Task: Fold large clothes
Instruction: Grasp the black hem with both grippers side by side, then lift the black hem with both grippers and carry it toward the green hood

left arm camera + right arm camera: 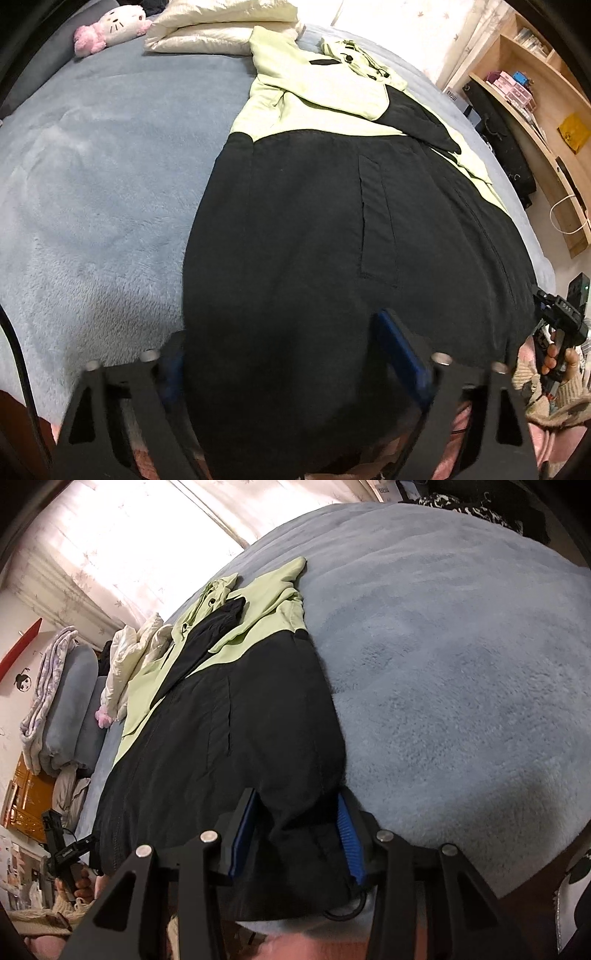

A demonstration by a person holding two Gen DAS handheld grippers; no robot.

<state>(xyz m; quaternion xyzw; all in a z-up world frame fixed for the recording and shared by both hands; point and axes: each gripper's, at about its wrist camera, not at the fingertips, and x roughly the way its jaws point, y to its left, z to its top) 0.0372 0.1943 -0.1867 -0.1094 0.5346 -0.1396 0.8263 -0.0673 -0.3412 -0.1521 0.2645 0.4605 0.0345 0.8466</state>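
Note:
A large jacket (314, 221), black below and light green above, lies flat on the blue-grey fleece bed cover (92, 184), with one black-cuffed sleeve folded across the chest. My left gripper (280, 332) stands wide over the near hem, and black cloth lies between its fingers without being pinched. In the right wrist view, my right gripper (297, 797) straddles the hem's right corner of the jacket (221, 720). The cloth bunches between its blue pads (349, 834), whose ribbed face still shows. The bed cover (461, 683) spreads to the right.
A pink and white plush toy (110, 26) and a cream quilted coat (221, 29) lie at the head of the bed. Wooden shelves (535, 96) and a black bag (513, 162) stand beside the bed. Stacked bedding (62, 701) sits at the left. A hand (554, 358) grips a handle.

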